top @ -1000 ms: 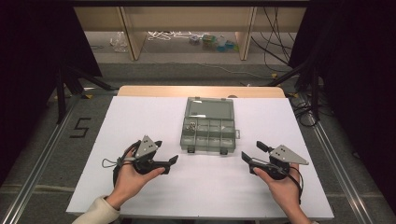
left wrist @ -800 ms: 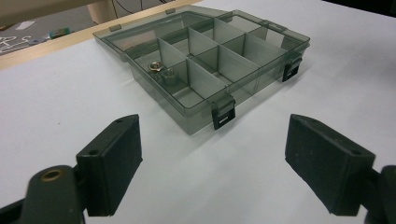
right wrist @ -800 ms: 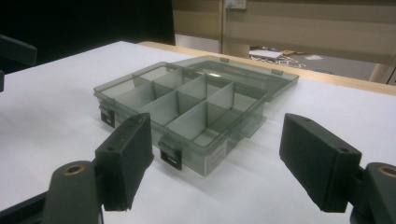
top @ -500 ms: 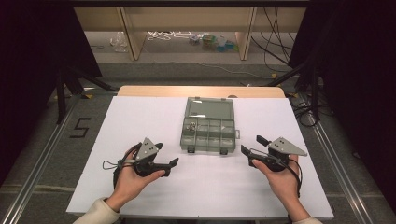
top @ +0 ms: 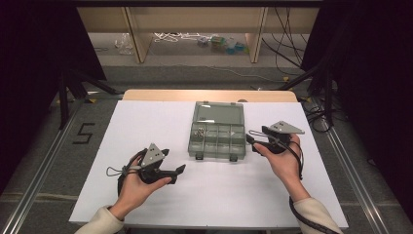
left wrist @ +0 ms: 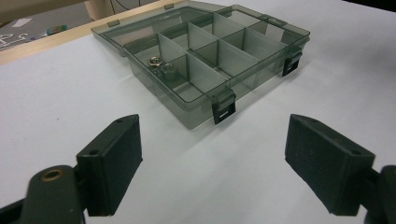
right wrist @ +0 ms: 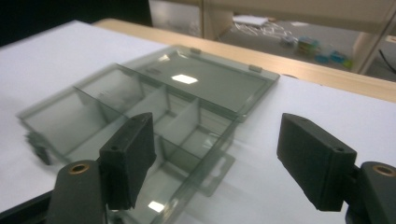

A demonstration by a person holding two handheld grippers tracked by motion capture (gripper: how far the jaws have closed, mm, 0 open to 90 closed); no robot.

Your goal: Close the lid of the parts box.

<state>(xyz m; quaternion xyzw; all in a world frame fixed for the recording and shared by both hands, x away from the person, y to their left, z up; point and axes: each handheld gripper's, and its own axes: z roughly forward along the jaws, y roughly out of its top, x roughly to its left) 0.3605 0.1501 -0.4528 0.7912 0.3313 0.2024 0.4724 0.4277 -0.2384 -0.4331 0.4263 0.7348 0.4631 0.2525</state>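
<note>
- White table (top: 146,126) bears the open organiser box (top: 216,130), lid flat behind; nuts (left wrist: 161,67) in its far-left cell
- Right gripper (top: 257,141) at the box's right edge, left gripper (top: 174,171) near its front-left; both gape wide, empty
- A careless nudge could slide the light box; nuts may scatter

Smoky grey clear box (top: 217,130), black latches (left wrist: 222,112), white table (top: 146,122).

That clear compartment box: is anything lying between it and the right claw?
Nothing visible does. The right claw hangs open just beside the compartment box, at its right edge, with bare white table around it.
</note>
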